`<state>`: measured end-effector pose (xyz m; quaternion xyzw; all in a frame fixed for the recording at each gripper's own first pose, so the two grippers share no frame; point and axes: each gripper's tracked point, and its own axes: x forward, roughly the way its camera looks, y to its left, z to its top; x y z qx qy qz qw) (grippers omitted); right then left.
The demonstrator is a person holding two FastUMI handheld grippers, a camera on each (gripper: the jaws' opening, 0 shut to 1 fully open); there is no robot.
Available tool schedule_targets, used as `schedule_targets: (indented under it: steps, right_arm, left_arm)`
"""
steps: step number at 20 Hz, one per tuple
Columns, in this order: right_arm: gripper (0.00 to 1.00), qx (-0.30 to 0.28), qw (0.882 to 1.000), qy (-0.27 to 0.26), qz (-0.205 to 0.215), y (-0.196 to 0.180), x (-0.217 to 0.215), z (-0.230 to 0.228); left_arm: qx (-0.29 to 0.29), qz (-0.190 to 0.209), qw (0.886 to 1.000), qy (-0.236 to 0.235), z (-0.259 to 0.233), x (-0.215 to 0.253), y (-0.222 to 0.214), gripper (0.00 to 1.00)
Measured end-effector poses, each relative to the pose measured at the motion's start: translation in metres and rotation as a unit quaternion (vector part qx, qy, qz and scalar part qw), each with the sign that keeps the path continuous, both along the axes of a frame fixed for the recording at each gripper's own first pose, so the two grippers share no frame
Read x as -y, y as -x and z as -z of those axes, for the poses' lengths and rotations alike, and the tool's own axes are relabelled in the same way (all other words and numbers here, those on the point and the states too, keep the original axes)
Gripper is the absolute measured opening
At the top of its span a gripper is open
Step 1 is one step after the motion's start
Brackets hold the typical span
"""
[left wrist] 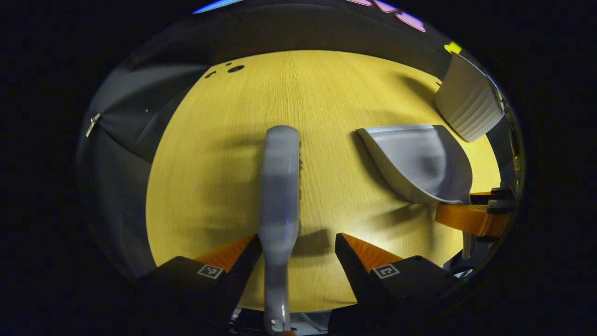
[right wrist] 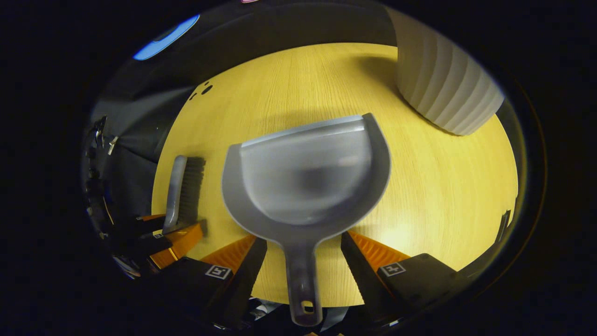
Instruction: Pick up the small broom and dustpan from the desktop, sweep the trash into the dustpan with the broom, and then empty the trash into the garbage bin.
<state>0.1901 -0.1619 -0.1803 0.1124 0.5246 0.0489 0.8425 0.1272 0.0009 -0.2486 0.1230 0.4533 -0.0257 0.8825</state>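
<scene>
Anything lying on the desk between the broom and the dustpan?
No. In the left gripper view, only bare desktop with shadows separates the broom from the dustpan; the right gripper view agrees.

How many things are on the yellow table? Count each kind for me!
Broom: 1
Dustpan: 1
White ribbed bin: 1
Total: 3

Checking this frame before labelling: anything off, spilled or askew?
Nothing is spilled or damaged. One oddity: no trash is visible on the desktop, though the broom and dustpan lie between open hand-held gripper fingers.
</scene>
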Motion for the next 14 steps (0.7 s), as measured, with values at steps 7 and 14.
schedule_targets:
  steps: [7,14]
  right_arm:
    - [0.99,0.164,0.986,0.021,0.027,-0.019,0.036,-0.112]
    - [0.99,0.331,0.942,0.046,0.033,0.011,0.053,-0.213]
  left_arm:
    - [0.132,0.001,0.991,0.034,-0.097,0.017,0.018,0.98]
    - [0.259,0.031,0.961,0.093,-0.17,0.046,0.078,0.98]
